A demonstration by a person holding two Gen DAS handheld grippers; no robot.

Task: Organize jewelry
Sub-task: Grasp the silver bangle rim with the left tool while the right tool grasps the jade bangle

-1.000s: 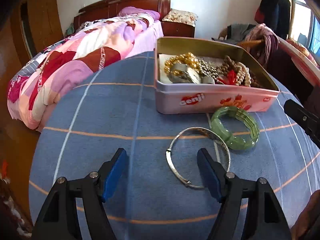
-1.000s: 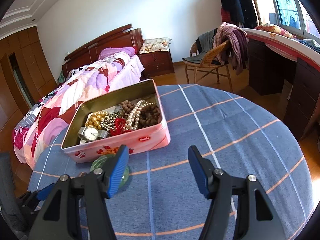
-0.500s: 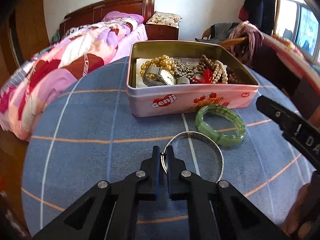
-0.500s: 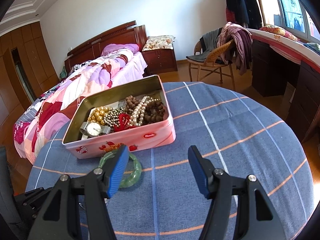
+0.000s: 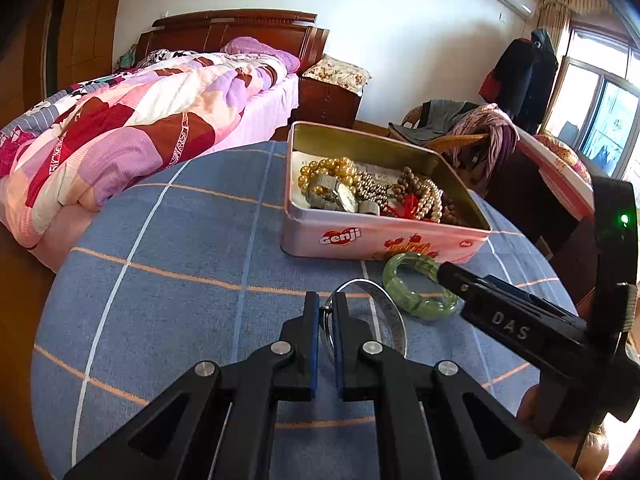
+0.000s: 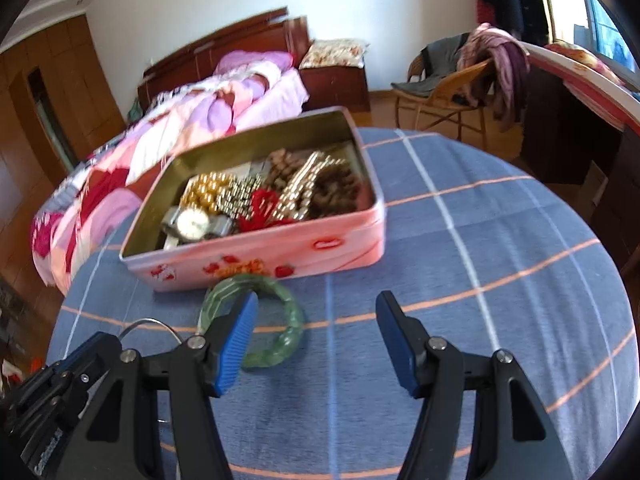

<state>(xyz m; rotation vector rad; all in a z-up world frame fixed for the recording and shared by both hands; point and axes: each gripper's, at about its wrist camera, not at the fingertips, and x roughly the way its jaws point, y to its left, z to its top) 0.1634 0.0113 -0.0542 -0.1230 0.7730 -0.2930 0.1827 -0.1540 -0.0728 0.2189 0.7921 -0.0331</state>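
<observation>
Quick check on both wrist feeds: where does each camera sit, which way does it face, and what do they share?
Left wrist: on the left gripper, looking down its fingers shut on the silver bangle; right gripper enters at right.
Right wrist: on the right gripper, open over the green bracelet.
Shared: pink tin, bracelet, blue tablecloth.

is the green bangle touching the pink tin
Cannot tell. In the left wrist view the green bangle overlaps the pink tin's lower edge; the right wrist view is blurred, and neither shows contact or a gap plainly.
</observation>
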